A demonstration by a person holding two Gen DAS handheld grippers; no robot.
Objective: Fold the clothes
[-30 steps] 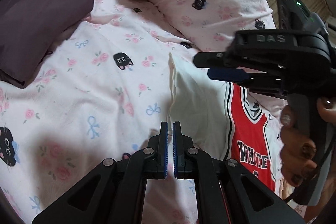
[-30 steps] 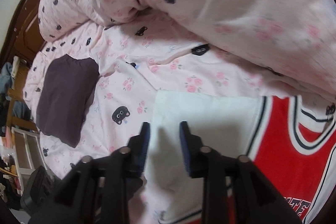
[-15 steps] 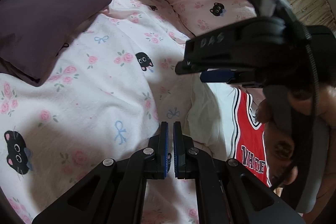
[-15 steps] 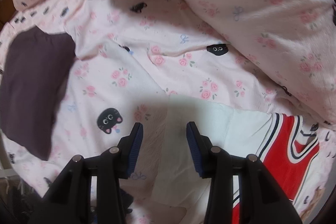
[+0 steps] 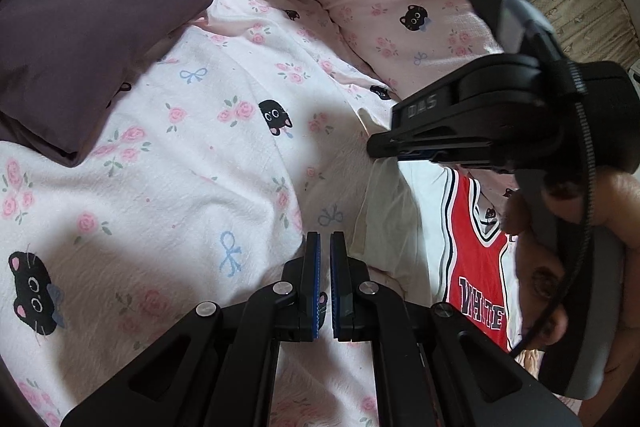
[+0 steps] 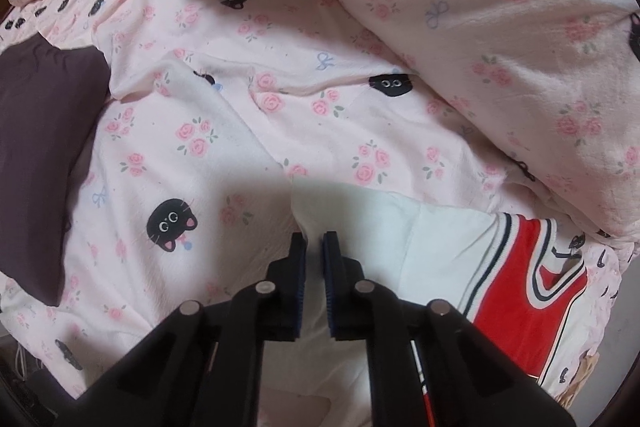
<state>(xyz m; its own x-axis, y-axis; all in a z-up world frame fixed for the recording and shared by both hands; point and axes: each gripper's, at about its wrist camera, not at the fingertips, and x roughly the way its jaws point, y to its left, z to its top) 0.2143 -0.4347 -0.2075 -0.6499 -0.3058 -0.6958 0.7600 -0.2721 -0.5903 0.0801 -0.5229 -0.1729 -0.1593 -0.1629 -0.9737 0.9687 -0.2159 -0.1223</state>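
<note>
Left hand-held gripper (image 5: 324, 239): jaws closed to a narrow slit. In its own view the tips sit just beside the left edge of the folded white cloth; whether any cloth is caught between the pads cannot be told.

Right hand-held gripper (image 6: 315, 241): jaws closing, now nearly together, pointed steeply down at the bed. The corner of the white cloth runs up into the gap between the blue pads; the pads appear to pinch that edge. In the left wrist view the same tool (image 5: 404, 151) comes in from the right, held in a person's hand (image 5: 560, 267), with its tips down at the upper corner of the white cloth.

Garment: a jersey (image 6: 532, 291), red with white and dark trim, lies flat on the bed with lettering on the chest visible in the left wrist view (image 5: 480, 283). Its white part (image 6: 400, 239) is folded and lies to the left of the red part, under both tools.

Surroundings: pink bedsheet (image 6: 224, 115) printed with roses, bows and black cats; a bunched duvet (image 6: 500, 39) of the same print behind the jersey; a dark purple folded item (image 6: 36, 147) lying well apart at the left.
</note>
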